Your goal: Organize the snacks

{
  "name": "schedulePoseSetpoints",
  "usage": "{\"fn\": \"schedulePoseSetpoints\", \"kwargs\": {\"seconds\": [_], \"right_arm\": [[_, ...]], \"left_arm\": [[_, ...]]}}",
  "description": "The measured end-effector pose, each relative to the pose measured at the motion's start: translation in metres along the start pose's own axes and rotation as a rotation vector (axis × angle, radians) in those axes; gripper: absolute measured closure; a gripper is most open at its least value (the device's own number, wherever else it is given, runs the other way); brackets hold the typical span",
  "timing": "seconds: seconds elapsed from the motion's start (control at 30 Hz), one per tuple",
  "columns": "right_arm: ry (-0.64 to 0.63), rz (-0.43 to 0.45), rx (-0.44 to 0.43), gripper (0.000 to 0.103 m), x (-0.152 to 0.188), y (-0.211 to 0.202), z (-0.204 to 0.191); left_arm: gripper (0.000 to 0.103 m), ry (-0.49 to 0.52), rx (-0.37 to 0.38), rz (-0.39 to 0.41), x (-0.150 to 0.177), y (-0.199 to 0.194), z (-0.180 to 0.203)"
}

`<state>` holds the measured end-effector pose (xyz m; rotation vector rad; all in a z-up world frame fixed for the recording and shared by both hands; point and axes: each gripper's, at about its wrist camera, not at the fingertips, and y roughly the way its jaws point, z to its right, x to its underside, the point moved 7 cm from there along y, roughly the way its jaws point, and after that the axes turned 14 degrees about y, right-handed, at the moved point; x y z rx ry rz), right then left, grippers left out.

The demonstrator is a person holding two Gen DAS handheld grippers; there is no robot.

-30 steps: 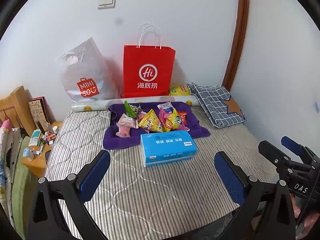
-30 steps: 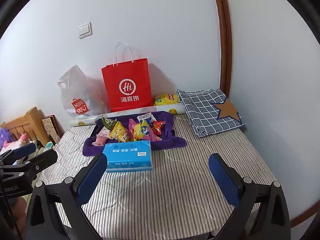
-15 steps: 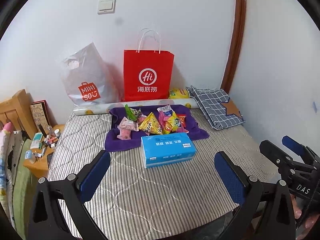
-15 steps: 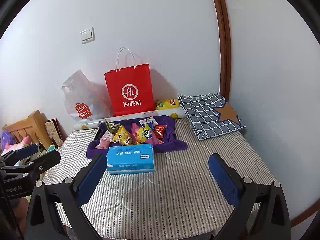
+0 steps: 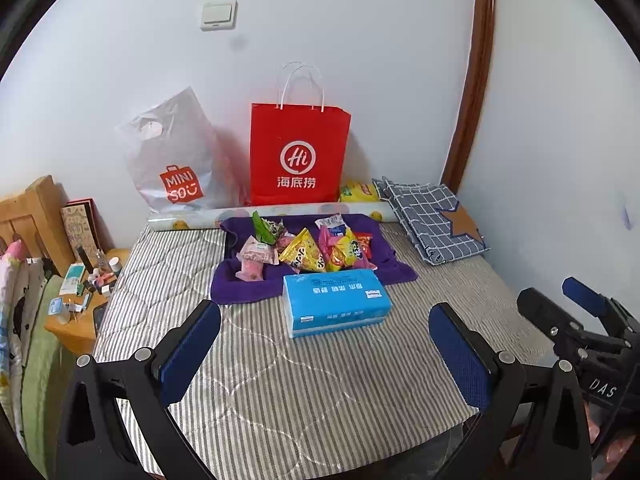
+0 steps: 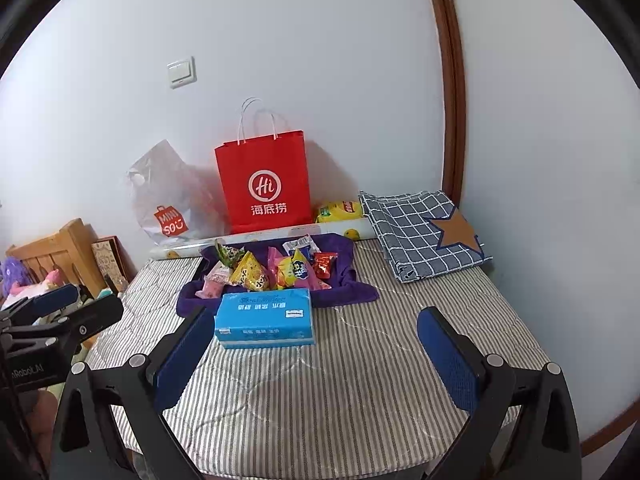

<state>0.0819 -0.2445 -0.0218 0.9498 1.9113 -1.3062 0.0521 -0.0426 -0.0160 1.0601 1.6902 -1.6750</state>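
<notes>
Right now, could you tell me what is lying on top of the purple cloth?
A heap of snack packets lies on the purple cloth: pink, green, yellow and red wrappers. The blue tissue pack in front hides the cloth's near edge. What lies under the heap cannot be seen.

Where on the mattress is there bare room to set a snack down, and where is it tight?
Bare striped mattress lies in front of the blue tissue box, and left of the purple cloth. It is crowded on the cloth, where the snack packets pile up, and along the wall by the red bag.
</notes>
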Motion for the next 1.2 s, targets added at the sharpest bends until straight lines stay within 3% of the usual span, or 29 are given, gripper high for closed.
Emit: {"fn": "schedulePoseSetpoints", "kwargs": {"seconds": [1.2], "right_arm": [[-0.028, 0.007, -0.008, 0.001, 0.006, -0.003, -0.017]], "left_arm": [[0.000, -0.004, -0.021, 0.007, 0.003, -0.004, -0.008]]}}
